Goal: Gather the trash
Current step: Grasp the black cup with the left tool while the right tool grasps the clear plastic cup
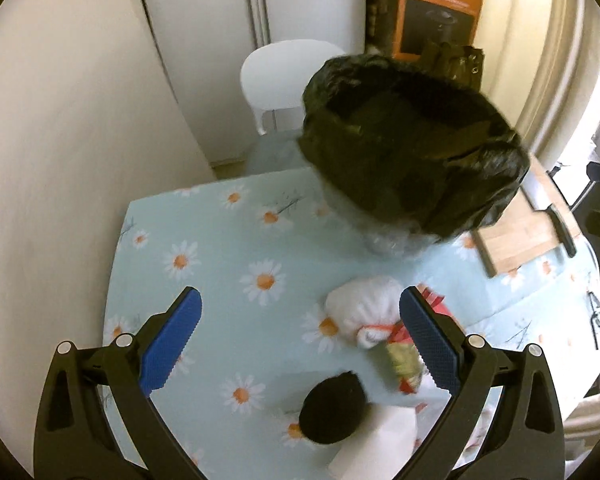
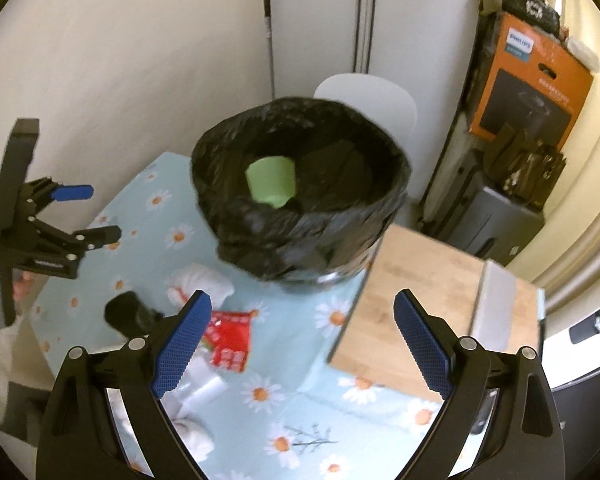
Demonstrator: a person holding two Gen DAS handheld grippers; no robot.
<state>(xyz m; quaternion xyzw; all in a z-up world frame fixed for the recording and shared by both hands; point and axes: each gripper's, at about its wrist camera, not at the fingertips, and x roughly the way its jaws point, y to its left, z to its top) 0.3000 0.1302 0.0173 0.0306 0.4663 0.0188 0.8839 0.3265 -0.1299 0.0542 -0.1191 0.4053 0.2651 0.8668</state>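
Left gripper [image 1: 300, 334]: jaws wide apart, nothing between them; it hangs over the near part of the flowered table [image 1: 204, 240], and in the right wrist view it shows at 9 o'clock [image 2: 96, 214], also spread and empty.
Black round object [image 1: 332, 408]: at 6 o'clock in the left wrist view, lying on a white sheet of paper [image 1: 376, 436] (what it is I cannot tell).
White crumpled wad [image 1: 360, 304]: just right of centre between the left fingers, touching the red and gold wrapper [image 1: 404, 356], which the right-hand finger partly covers.
Red wrapper, right wrist view [image 2: 230, 338]: flat on the cloth at 7 o'clock, just beside the right gripper's left finger.
Bin with black liner [image 2: 300, 216]: standing on the table at 12 o'clock, mouth open, a pale green cup [image 2: 270, 184] already inside.
Right gripper [image 2: 302, 344]: fully spread and holding nothing, above the cloth between wrapper and wooden board [image 2: 420, 304].
Knife [image 1: 562, 234]: on the board at 3 o'clock in the left wrist view.
Risk, grasp: wad and wrapper touch, so closing on one may drag or flick the other off the table edge.
Risk, paper: flat thin pieces (sheet, wrapper) may slip from the pads.
Risk, bin: a loose liner rim could be snagged by a finger, tipping the bin.
Risk, arms: both grippers aim at one cluster and could collide.
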